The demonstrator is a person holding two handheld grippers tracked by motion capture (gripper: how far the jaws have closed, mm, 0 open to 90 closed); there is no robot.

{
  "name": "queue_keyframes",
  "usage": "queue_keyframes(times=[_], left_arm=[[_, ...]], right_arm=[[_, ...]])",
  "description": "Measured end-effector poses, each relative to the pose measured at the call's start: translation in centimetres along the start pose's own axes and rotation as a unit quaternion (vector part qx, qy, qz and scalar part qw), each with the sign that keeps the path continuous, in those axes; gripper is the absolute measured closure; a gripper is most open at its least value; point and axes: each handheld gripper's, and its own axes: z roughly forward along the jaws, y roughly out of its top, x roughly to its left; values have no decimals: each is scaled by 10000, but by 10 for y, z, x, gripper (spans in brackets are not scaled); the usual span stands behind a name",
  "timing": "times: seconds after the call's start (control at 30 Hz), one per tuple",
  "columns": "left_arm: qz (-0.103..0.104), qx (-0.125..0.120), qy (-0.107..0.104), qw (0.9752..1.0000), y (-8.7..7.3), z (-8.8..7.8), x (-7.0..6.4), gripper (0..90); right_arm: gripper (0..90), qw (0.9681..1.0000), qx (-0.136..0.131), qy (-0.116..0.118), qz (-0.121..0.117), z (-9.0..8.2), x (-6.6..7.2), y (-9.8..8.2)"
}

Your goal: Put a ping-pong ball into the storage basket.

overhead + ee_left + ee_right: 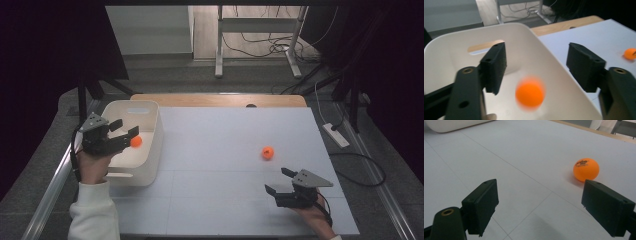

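The orange ball (586, 169) lying on the white bench (529, 157) has small dark print on its top side, seen in the right gripper view. It looks like a brand mark with a short line of letters under it, but the letters are too small and soft to read for sure. In the high view this ball (268, 152) is too tiny to show any print. Nothing else has words, numbers or signs on it.
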Motion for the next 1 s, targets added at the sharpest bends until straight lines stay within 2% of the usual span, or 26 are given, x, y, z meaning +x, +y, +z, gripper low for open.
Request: queue_keyframes(times=[0.07, 0.17, 0.4, 0.47, 0.7, 0.73, 1.0], left_arm=[[5, -147, -142, 9998, 2, -3, -3, 253], [41, -230, -296, 9993, 3, -3, -6, 222], [97, -315, -540, 9980, 5, -2, -12, 213], [136, -351, -723, 9967, 6, -1, -17, 212], [219, -424, -1003, 9938, 8, 0, -27, 212], [242, -438, -1112, 9925, 9, 1, -31, 212], [321, -421, -1363, 9893, 9, 7, -42, 211]], right_arm=[[140, 10000, 1, -2, -10, 0, 0, 0], [140, 10000, 3, -1, -10, 0, 0, 0], [140, 10000, -10, -8, -15, 0, 0, 0], [140, 10000, -11, -11, -2, 0, 0, 0], [140, 10000, -32, -17, 5, 1, 0, 1], [140, 10000, -23, -21, -10, 1, 0, 1], [140, 10000, -32, -28, 4, 2, 0, 2]])
